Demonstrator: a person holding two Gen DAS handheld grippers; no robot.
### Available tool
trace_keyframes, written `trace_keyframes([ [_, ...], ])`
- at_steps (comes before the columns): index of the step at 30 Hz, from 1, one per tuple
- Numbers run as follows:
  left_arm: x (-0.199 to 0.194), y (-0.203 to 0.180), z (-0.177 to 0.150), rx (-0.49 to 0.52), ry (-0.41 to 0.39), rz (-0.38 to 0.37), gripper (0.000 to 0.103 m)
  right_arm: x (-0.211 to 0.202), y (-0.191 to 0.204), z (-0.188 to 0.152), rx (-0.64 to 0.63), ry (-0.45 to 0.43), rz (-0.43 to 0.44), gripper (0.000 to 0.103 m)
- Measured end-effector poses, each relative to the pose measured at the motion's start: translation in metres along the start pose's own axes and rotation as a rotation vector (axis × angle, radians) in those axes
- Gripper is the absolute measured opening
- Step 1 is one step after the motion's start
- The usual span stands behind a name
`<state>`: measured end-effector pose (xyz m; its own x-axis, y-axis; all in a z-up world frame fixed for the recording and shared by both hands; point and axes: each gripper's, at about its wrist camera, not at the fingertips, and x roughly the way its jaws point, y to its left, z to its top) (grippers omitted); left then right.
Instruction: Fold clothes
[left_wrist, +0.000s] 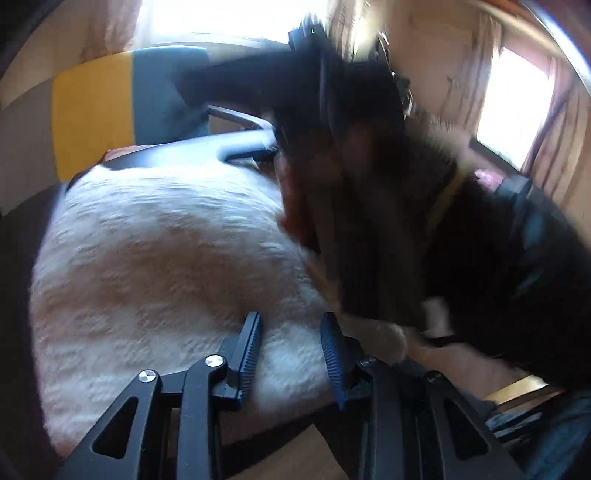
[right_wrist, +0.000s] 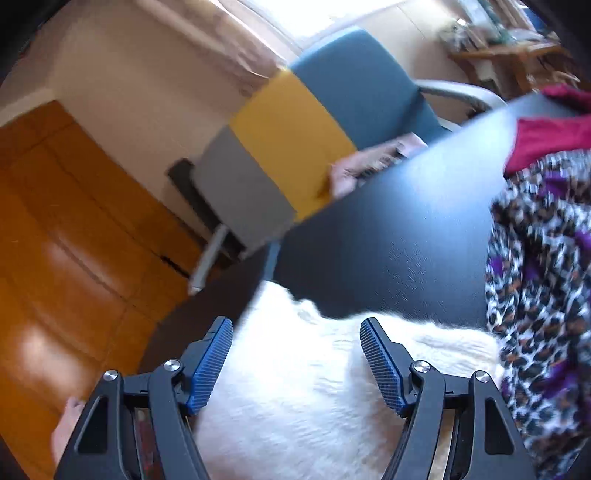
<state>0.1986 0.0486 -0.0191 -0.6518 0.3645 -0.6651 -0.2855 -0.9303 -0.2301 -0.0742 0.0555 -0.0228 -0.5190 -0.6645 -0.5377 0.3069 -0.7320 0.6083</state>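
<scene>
Fluffy white garment on the dark table, one gripper on it, one spread above it

Left gripper (left_wrist: 291, 350) first: its two blue ribbed fingers (left_wrist: 248, 356) sit fairly close together with a thick fold of the fluffy white garment (left_wrist: 159, 258) bunched between them, and the pads look pressed into the pile on both sides. Ahead of and to the left of that gripper the white garment bulges up in a big rounded mound, filling most of the near view. To its right, very blurred, a person in dark clothing (left_wrist: 461, 240) leans in close; details there cannot be made out. Beyond the mound sits a chair back (left_wrist: 122, 99) in yellow and blue.

Over to the right gripper (right_wrist: 297, 363): jaws spread wide, and nothing is pinched. The white garment (right_wrist: 303, 398) lies below and between the open fingers, but the pads stand clear of it on both sides. Ahead of this gripper stretches the dark table (right_wrist: 388, 229), bare in the middle. Off to its right lies a leopard-print cloth (right_wrist: 535, 277) with purple patches, touching the white garment's edge, and a red cloth (right_wrist: 550, 133) lies farther along beyond it. To the left, past the table edge, there is orange wooden floor (right_wrist: 74, 221).
</scene>
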Motion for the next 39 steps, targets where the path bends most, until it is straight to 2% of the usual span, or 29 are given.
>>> trace_keyframes([
  [2,-0.017,0.019,0.004,-0.05,-0.065,0.033,0.032,0.006,-0.015,-0.007,0.013,-0.001,-0.061,0.061],
  [4,-0.029,0.039,0.011,-0.087,-0.121,0.085,0.031,0.002,-0.028,-0.014,0.012,-0.028,-0.092,0.058],
  [7,-0.025,0.066,0.021,-0.135,-0.12,0.118,0.031,0.001,-0.043,-0.017,0.036,-0.054,-0.07,0.058],
  [9,-0.018,0.072,0.018,-0.14,-0.101,0.121,0.031,0.008,-0.04,-0.015,-0.002,-0.037,-0.092,0.059],
  [10,-0.015,0.072,0.014,-0.127,-0.09,0.132,0.031,0.013,-0.036,-0.014,-0.025,-0.027,-0.101,0.06],
  [12,-0.009,0.068,0.004,-0.095,-0.07,0.164,0.031,0.022,-0.028,-0.011,-0.072,-0.006,-0.12,0.068],
  [14,-0.011,0.075,-0.011,-0.114,-0.081,0.189,0.031,0.038,-0.017,-0.007,-0.13,0.025,-0.122,0.071],
  [17,-0.019,0.094,-0.026,-0.18,-0.097,0.219,0.031,0.067,0.006,-0.003,-0.213,0.084,-0.065,0.072],
  [21,-0.026,0.128,-0.027,-0.26,-0.105,0.287,0.033,0.114,0.051,-0.002,-0.352,0.139,-0.041,0.072],
  [24,-0.032,0.142,-0.02,-0.301,-0.099,0.316,0.03,0.145,0.082,-0.002,-0.475,0.174,-0.077,0.072],
  [27,-0.057,0.145,-0.007,-0.309,-0.167,0.328,0.029,0.157,0.092,0.004,-0.513,0.2,-0.086,0.072],
  [30,-0.077,0.151,0.011,-0.298,-0.243,0.356,0.03,0.133,0.093,0.007,-0.516,0.187,-0.042,0.071],
  [32,-0.081,0.165,0.029,-0.302,-0.257,0.386,0.03,0.113,0.097,0.006,-0.539,0.17,-0.008,0.069],
  [36,-0.066,0.189,0.055,-0.31,-0.234,0.4,0.031,0.071,0.098,-0.013,-0.636,0.191,0.073,0.063],
  [39,-0.041,0.197,0.073,-0.327,-0.19,0.405,0.032,0.054,0.094,-0.035,-0.706,0.232,0.089,0.062],
])
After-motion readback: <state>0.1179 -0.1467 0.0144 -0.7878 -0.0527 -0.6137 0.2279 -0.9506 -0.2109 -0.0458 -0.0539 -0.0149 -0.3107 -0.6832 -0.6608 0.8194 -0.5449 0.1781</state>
